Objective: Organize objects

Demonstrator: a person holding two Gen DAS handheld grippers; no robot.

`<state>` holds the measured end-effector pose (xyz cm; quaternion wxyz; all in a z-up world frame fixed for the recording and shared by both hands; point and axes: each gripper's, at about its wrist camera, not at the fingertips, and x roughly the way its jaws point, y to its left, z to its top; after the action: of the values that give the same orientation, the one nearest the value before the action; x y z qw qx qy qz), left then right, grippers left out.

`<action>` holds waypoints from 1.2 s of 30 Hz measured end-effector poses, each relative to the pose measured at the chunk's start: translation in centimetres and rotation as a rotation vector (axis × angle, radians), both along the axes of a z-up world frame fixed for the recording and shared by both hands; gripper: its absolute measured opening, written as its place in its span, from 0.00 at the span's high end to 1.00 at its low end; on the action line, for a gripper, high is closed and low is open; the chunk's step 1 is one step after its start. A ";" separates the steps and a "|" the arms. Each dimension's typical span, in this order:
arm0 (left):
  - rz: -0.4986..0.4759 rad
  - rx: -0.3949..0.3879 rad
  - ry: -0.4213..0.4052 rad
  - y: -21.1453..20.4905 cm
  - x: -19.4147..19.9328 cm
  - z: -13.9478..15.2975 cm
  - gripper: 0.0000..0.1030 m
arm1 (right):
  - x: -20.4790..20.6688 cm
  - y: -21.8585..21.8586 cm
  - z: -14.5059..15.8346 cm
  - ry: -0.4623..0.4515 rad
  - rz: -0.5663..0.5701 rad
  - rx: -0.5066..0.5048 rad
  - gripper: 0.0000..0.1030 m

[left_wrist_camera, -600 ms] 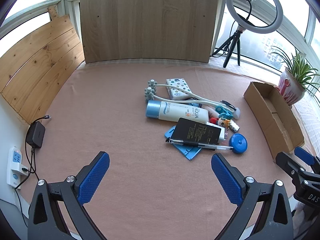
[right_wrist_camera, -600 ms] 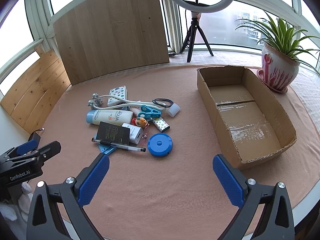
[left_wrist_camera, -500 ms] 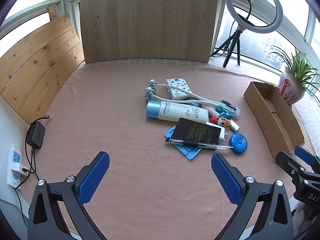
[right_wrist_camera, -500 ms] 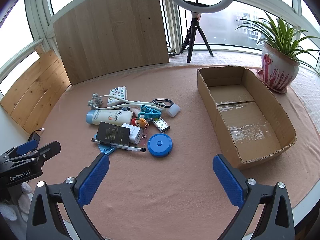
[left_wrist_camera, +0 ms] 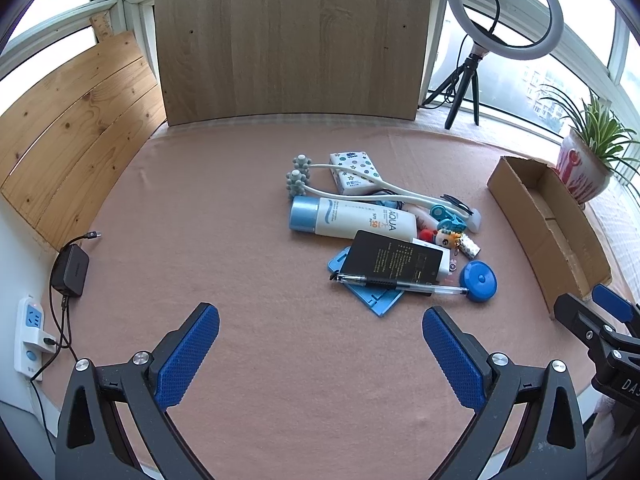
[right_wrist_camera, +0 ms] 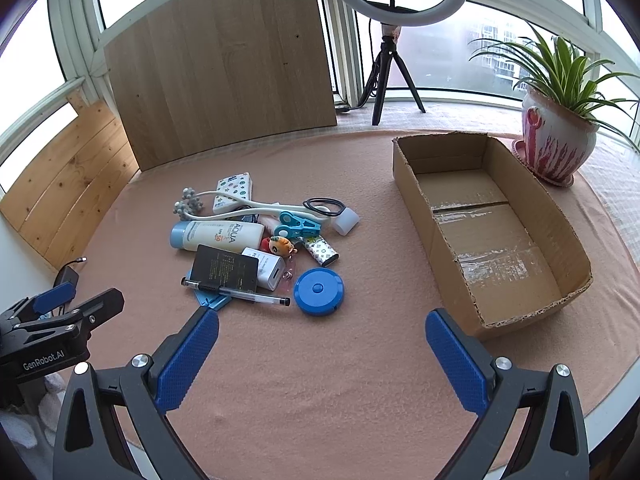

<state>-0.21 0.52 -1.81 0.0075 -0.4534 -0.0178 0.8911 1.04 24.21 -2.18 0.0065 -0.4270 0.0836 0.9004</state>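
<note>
On the pink cloth point(right_wrist_camera: 320, 380) I counted one open brown cardboard box point(right_wrist_camera: 500, 320) and one cluttered heap beside it: one blue round tape measure point(right_wrist_camera: 319, 291), one clear pen point(right_wrist_camera: 240, 293), one white sunscreen tube point(right_wrist_camera: 220, 236). My left gripper point(left_wrist_camera: 320, 354) and right gripper point(right_wrist_camera: 322, 354) gaped wide, holding nothing. Items under the black card point(right_wrist_camera: 224, 268) were partly hidden.

R gripper point(right_wrist_camera: 322, 334) open, item pile point(right_wrist_camera: 256, 244) left, empty cardboard box point(right_wrist_camera: 492, 240) right

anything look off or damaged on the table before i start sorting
The cardboard box has a torn, ragged near rim and old tape inside, and holds nothing. The pen and black card lie askew atop the pile.
</note>
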 end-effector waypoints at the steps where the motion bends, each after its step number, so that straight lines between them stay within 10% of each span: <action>1: 0.000 -0.001 -0.001 0.0 0.0 0.0 0.00 | 0.0 0.0 0.0 0.000 -0.002 0.002 0.01; 36: 0.001 -0.002 -0.020 -0.2 -0.6 -0.9 0.00 | -0.8 -0.3 -0.6 -0.022 -0.014 0.026 0.01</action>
<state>-0.79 0.30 -2.68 0.0066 -0.4622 -0.0172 0.8866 0.19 23.88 -2.80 0.0194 -0.4361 0.0747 0.8966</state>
